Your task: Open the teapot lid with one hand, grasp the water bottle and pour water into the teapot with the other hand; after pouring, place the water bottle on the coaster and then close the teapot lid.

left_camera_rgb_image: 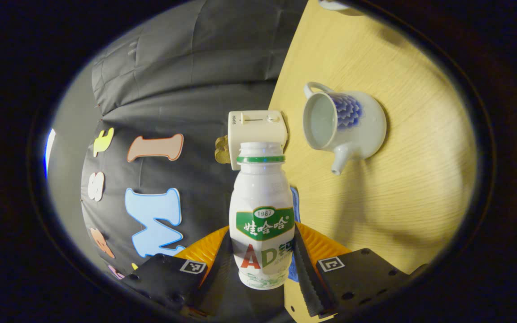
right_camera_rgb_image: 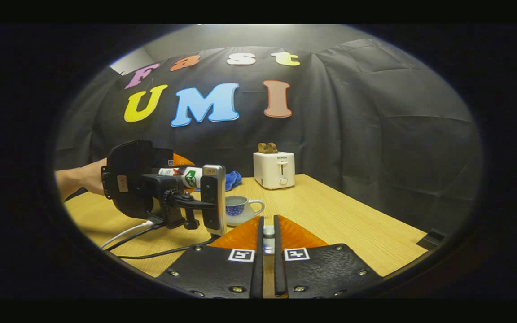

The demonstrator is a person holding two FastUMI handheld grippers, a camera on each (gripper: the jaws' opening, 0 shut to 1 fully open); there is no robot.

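My left gripper [left_camera_rgb_image: 263,233] is shut on a white water bottle [left_camera_rgb_image: 262,211] with a green label and an uncapped mouth. It is tipped on its side, mouth toward the table's back. The white-and-blue teapot [left_camera_rgb_image: 343,125] stands lidless on the wooden table [left_camera_rgb_image: 397,188], to the right of the bottle's mouth and apart from it. In the right gripper view a hand holds the left gripper [right_camera_rgb_image: 168,188] with the bottle [right_camera_rgb_image: 186,176] lying level above and left of the teapot [right_camera_rgb_image: 239,207]. My right gripper [right_camera_rgb_image: 268,220] is shut on a small pale piece, the teapot lid [right_camera_rgb_image: 268,232], raised over the table.
A white toaster [right_camera_rgb_image: 274,169] with bread in it stands at the table's back edge, against the cloth wall. A blue coaster [right_camera_rgb_image: 233,179] lies left of it, behind the bottle. Cables [right_camera_rgb_image: 151,251] trail from the left gripper across the near table. A dark block [right_camera_rgb_image: 431,237] sits at the right edge.
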